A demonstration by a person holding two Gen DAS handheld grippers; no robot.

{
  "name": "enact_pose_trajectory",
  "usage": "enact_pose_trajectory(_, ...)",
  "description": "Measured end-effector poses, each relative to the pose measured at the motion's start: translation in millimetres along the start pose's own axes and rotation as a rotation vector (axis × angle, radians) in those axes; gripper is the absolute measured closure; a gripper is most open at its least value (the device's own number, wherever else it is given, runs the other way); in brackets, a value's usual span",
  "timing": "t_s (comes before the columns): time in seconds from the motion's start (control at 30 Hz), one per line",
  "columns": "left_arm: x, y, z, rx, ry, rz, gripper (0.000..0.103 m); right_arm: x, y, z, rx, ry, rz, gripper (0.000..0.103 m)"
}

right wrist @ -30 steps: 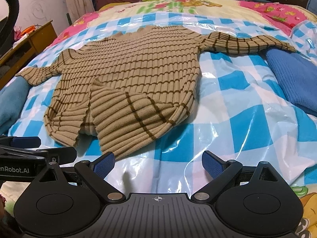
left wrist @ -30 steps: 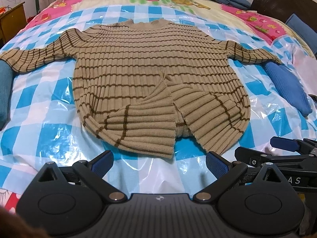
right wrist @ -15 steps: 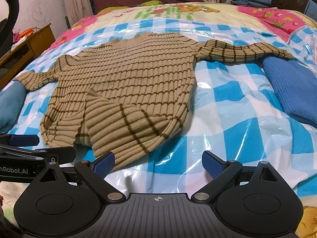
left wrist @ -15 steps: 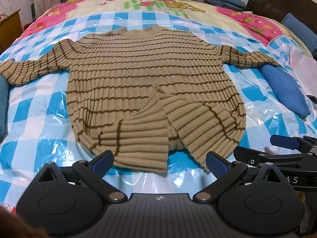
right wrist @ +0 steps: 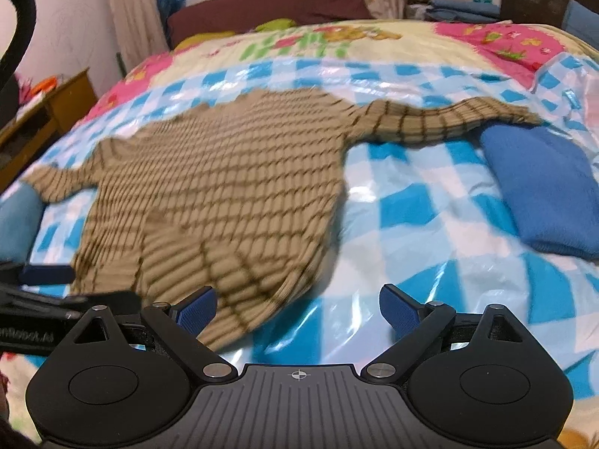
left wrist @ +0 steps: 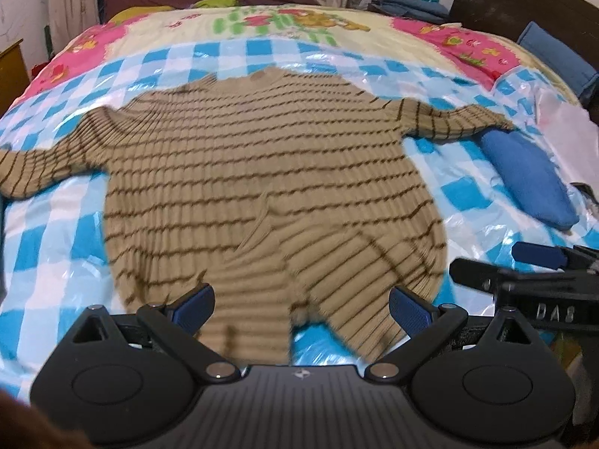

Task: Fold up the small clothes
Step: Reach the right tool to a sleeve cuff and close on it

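A tan sweater with thin brown stripes lies spread on the bed, both sleeves stretched out sideways and its hem rumpled into two overlapping flaps at the near edge. My left gripper is open just over the hem's near edge, holding nothing. My right gripper is open too, with its left pad above the sweater's near right corner and checked sheet under the rest of its gap. In the left wrist view the right gripper shows at the right edge.
A blue-and-white checked plastic sheet covers the bed. A folded blue cloth lies under the right sleeve's cuff. A teal cloth sits by the left cuff. A wooden cabinet stands left of the bed.
Both grippers have moved forward toward the sweater; its hem, earlier well ahead of the fingers, now lies between and under them. Both stay open. The sweater has not moved.
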State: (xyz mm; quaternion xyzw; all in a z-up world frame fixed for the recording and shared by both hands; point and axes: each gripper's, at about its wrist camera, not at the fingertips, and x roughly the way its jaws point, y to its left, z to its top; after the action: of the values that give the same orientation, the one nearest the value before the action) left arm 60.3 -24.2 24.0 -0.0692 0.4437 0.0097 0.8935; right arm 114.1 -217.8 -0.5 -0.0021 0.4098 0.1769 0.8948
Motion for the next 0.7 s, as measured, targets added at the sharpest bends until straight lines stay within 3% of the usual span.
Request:
enact_pose_trajectory(0.37, 37, -48, 60, 0.053, -0.041, -0.081, 0.000, 12, -111, 74, 0.207, -0.116, -0.084, 0.018)
enact_pose_trajectory(0.53, 65, -74, 88, 0.067, -0.051, -0.114, 0.000, 40, -163, 102, 0.317, -0.127, -0.117, 0.028)
enact_pose_trajectory(0.7, 87, -98, 109, 0.091, -0.067, -0.131, 0.000, 61, -210, 121, 0.456, -0.151, -0.121, 0.032)
